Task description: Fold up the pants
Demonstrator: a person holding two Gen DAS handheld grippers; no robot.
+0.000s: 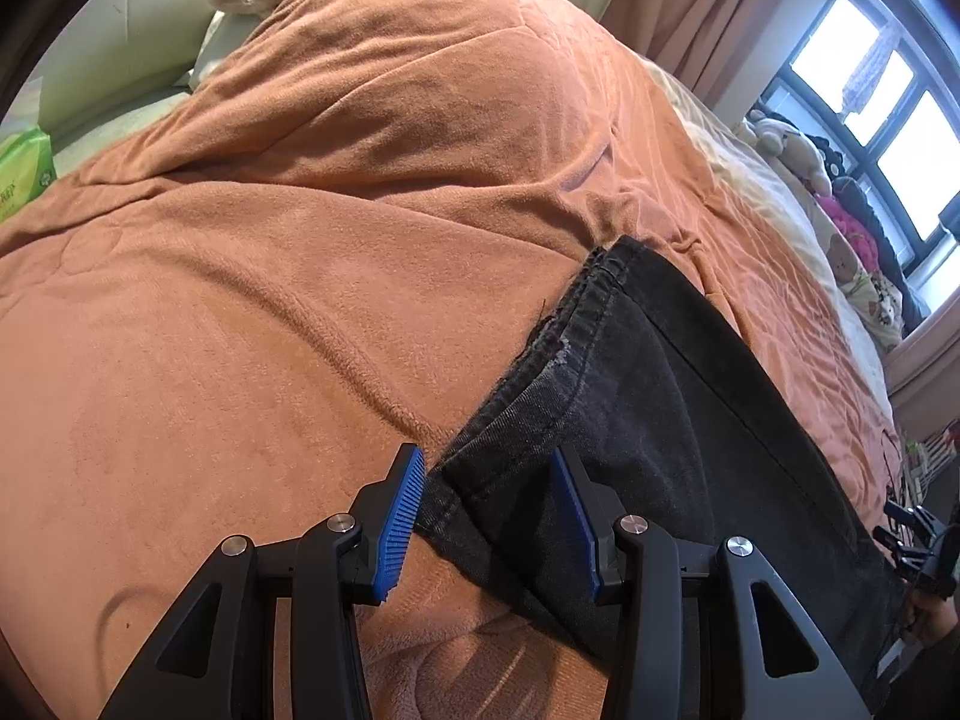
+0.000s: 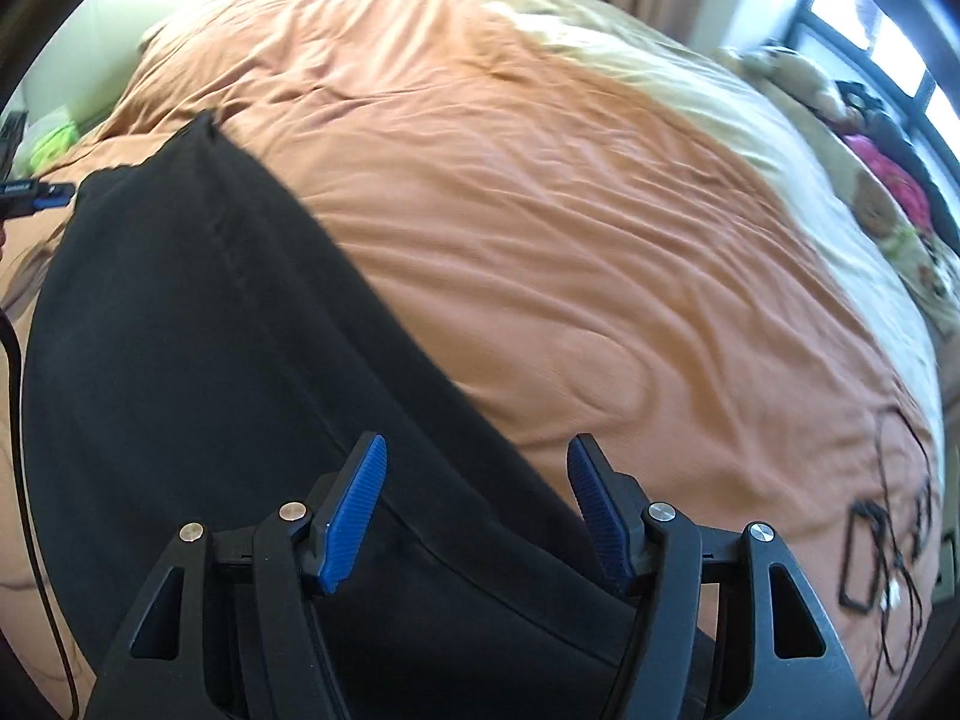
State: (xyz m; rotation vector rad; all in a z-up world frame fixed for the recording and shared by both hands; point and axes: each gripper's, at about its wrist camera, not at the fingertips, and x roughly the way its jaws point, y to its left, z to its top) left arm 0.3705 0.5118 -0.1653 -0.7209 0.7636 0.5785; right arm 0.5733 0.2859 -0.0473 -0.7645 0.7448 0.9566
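Black denim pants [image 1: 690, 420] lie flat on the orange blanket [image 1: 300, 300], long axis running between the two grippers. The left gripper [image 1: 489, 516], fingers spread, straddles the frayed hem end without pinching it; the cloth sits between the blue pads [image 1: 399, 516], apparently untouched. The right gripper [image 2: 477, 510], fingers likewise spread, hangs over the opposite end at the cloth's far edge, holding nothing. Each hand is nearest its own end. No containers appear in either view.
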